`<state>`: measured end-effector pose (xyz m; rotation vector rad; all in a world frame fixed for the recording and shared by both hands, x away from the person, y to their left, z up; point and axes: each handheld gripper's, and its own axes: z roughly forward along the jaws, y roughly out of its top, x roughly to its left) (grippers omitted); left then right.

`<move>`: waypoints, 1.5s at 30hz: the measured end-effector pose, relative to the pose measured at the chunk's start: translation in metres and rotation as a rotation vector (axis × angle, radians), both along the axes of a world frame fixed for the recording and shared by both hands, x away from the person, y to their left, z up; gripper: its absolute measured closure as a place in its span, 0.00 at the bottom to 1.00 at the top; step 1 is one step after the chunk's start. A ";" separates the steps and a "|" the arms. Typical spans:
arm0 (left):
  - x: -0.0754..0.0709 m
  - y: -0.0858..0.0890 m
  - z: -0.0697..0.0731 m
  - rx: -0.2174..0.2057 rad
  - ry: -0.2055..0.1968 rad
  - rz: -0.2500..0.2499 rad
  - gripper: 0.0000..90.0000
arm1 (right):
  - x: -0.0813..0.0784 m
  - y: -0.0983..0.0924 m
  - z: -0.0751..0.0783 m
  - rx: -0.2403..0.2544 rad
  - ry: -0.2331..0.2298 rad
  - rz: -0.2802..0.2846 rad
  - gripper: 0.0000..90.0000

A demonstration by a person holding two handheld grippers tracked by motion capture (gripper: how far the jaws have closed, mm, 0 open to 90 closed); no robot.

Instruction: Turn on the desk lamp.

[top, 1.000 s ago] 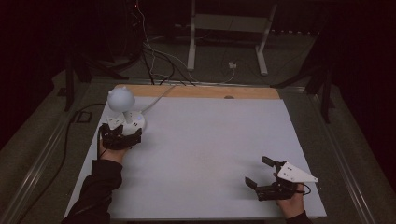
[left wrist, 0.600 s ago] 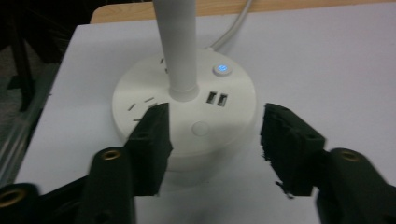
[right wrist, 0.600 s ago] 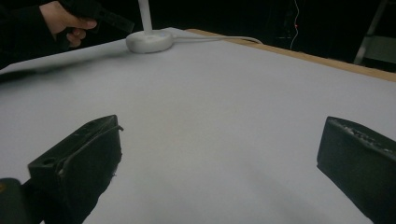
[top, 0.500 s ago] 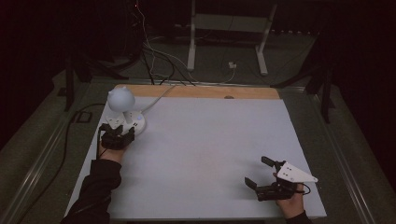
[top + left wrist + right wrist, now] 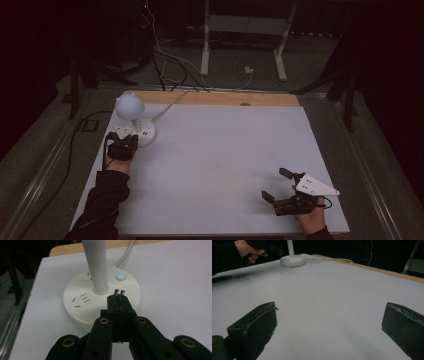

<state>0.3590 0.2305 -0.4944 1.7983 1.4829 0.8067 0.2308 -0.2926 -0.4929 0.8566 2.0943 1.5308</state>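
- Left side of the table (image 5: 210, 165): white desk lamp (image 5: 135, 120) standing near the far left corner, round base (image 5: 100, 298) flat on the white surface, stem (image 5: 96, 262) rising straight from its middle, globe head on top, cord (image 5: 172, 100) trailing off toward the wooden far edge.
- Left gripper (image 5: 118, 301) parked at the near rim of the base, jaws pressed together with nothing between them, tips over the base top just short of the two USB slots (image 5: 119, 292).
- Compared with a second ago: left hand (image 5: 120, 150) and gripper a shade nearer the base, otherwise almost unmoved; lamp in the same spot and unlit.
- Reading of that: approach finished, closed tips lined up for a poke rather than a grasp.
- Power button (image 5: 120, 277) glowing blue on the base, beyond the jaw tips and slightly to their right in the left gripper view; not yet touched, as far as can be told.
- Likely next need: a short push forward and a little right, then down on the button.
- Right side: right gripper (image 5: 276, 186) resting low near the front right corner, well apart from the lamp, jaws spread wide and holding nothing; no shift over the last second.
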 end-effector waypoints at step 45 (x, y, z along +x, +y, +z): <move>0.018 0.004 -0.019 0.027 -0.001 -0.057 1.00 | 0.000 0.001 -0.001 -0.007 0.007 0.006 0.00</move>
